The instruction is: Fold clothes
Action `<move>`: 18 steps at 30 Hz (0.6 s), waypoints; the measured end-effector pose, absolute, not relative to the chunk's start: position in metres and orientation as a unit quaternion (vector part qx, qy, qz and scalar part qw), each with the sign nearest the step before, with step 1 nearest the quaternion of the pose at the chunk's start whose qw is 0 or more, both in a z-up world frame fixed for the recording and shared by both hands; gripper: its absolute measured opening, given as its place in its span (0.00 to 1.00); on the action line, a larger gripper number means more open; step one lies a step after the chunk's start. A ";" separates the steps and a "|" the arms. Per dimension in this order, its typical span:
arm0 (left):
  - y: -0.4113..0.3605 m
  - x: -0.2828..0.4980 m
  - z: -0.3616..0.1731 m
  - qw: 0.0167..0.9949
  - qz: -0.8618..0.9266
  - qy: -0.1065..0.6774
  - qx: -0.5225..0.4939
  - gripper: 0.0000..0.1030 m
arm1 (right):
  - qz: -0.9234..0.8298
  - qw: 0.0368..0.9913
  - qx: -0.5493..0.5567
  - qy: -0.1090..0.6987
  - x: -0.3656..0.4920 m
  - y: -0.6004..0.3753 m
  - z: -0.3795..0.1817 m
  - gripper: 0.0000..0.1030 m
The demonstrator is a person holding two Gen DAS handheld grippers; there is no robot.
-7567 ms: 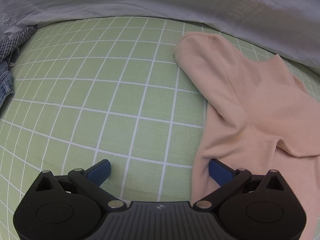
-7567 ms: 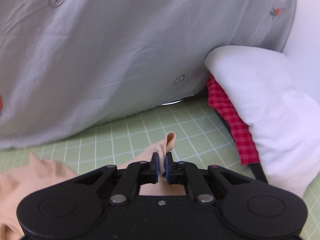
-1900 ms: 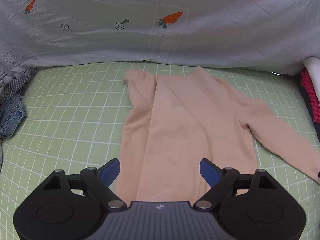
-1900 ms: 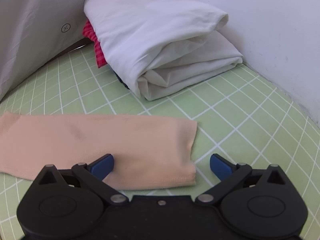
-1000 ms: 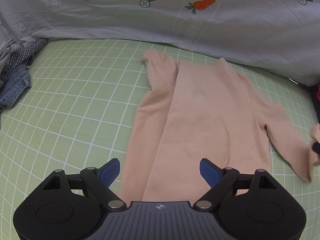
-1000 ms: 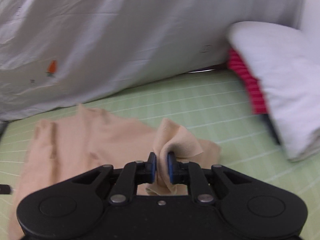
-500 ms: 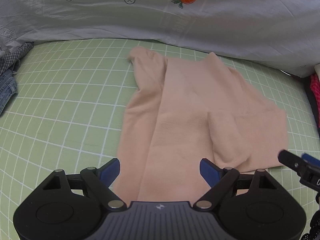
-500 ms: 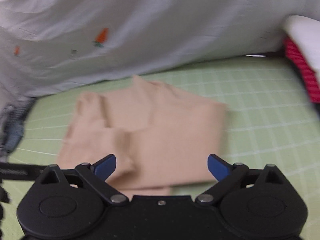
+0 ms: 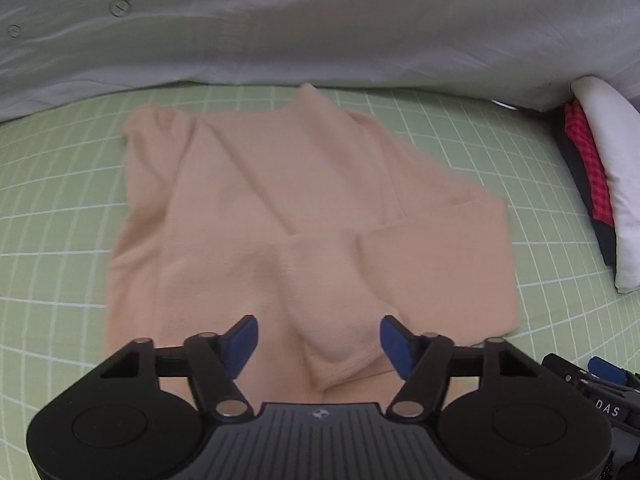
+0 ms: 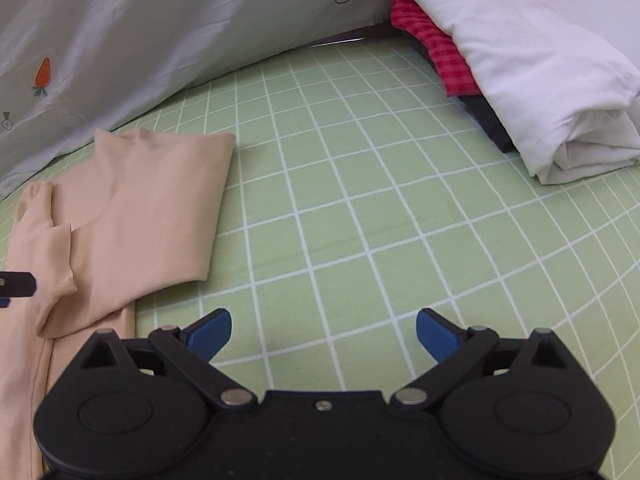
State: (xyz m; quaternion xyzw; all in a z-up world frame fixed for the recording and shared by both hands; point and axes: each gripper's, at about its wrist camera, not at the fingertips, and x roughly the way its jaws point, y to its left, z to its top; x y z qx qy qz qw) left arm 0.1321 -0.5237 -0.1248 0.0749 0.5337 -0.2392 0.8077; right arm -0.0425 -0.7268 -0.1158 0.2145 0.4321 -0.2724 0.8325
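Observation:
A peach long-sleeved top [image 9: 248, 208] lies flat on the green checked sheet [image 9: 60, 208], both sleeves folded in over the body. My left gripper [image 9: 318, 340] is open and empty, its blue fingers either side of the folded right sleeve's cuff [image 9: 340, 356]. My right gripper [image 10: 323, 332] is open and empty over bare sheet, to the right of the top [image 10: 132, 216]. It also shows at the lower right of the left wrist view [image 9: 600, 372].
A grey carrot-print quilt [image 9: 320, 20] runs along the back. A stack of folded white, red checked and dark clothes [image 10: 520, 60] lies at the right. Green checked sheet [image 10: 380, 220] stretches between the top and the stack.
My right gripper let go of the sleeve after laying it across the body, then swung right over the sheet. My left gripper moved in closer over the cuff.

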 end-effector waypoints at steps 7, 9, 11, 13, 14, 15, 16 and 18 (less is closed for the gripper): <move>-0.527 0.140 -0.139 0.798 -0.229 0.554 0.067 0.12 | -0.267 0.831 0.208 0.440 -0.031 -0.722 -0.120 0.97; -0.520 0.140 -0.133 0.802 -0.236 0.547 0.049 0.08 | -0.264 0.831 0.207 0.444 -0.030 -0.720 -0.121 0.97; -0.512 0.140 -0.124 0.810 -0.239 0.534 0.039 0.08 | -0.261 0.830 0.207 0.447 -0.029 -0.718 -0.122 0.97; -0.505 0.141 -0.112 0.823 -0.237 0.515 0.037 0.07 | -0.257 0.830 0.201 0.452 -0.027 -0.714 -0.122 0.97; -0.501 0.142 -0.105 0.829 -0.235 0.506 0.037 0.07 | -0.255 0.830 0.197 0.455 -0.026 -0.712 -0.122 0.97; -0.497 0.144 -0.099 0.836 -0.233 0.495 0.038 0.07 | -0.251 0.831 0.193 0.458 -0.023 -0.709 -0.122 0.97; -0.492 0.146 -0.093 0.844 -0.230 0.484 0.036 0.07 | -0.247 0.831 0.189 0.461 -0.021 -0.706 -0.122 0.97; -0.477 0.154 -0.083 0.858 -0.212 0.468 0.020 0.07 | -0.238 0.832 0.181 0.468 -0.015 -0.701 -0.122 0.97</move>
